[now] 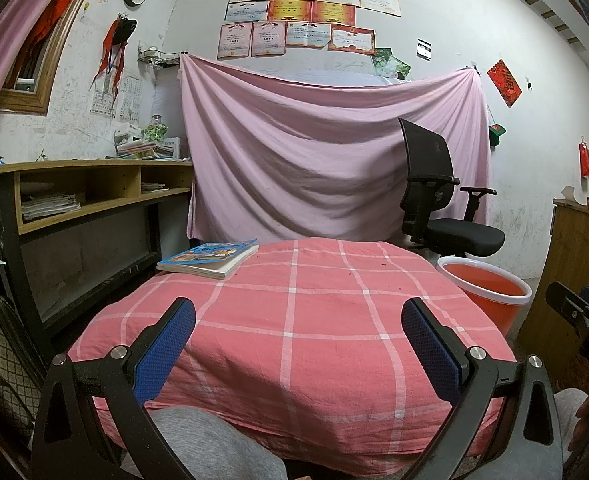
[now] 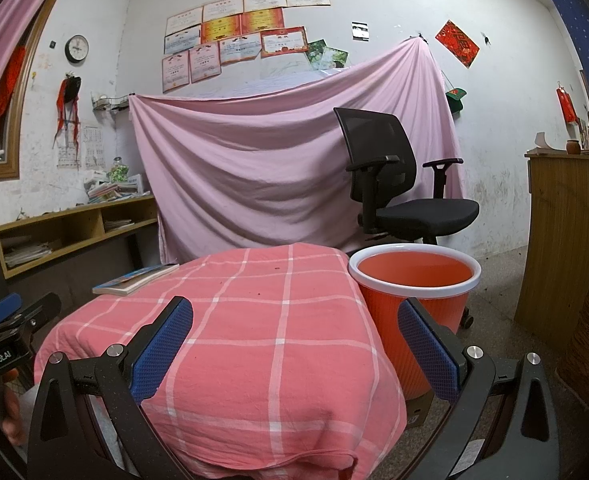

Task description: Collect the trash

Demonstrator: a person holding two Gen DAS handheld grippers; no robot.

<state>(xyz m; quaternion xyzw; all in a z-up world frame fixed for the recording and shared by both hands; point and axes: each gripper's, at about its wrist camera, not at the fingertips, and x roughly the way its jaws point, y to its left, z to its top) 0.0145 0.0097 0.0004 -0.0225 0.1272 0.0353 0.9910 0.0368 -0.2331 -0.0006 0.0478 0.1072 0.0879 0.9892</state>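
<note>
Bin: an orange bin [image 2: 414, 292] with a white rim stood on the floor just beside the right edge of the counter; its inside looked bare from both views.
Trash: only a few tiny dark specks [image 2: 275, 269] showed on the cloth, too small to tell what they were.
Counter: the counter [image 1: 294, 320] was draped in a pink cloth with white checks, hanging over its near edge.
Book: a book [image 1: 210, 258] with a blue cover lay flat at the far left corner of the counter.
Left tongs: the left tongs [image 1: 298, 320] were spread wide above the near part of the cloth, blue pads well apart, pinching nothing.
Right tongs: the right tongs [image 2: 294, 320] were spread wide too, the left pad over the cloth, the right pad in front of the bin, holding nothing.
Chair: a black office chair [image 2: 398, 184] stood behind the bin.
Backdrop: a pink sheet [image 1: 314, 152] hung on the wall behind the counter.
Side shelf: a wooden shelf [image 1: 82, 184] with stacked papers ran along the left wall.
</note>
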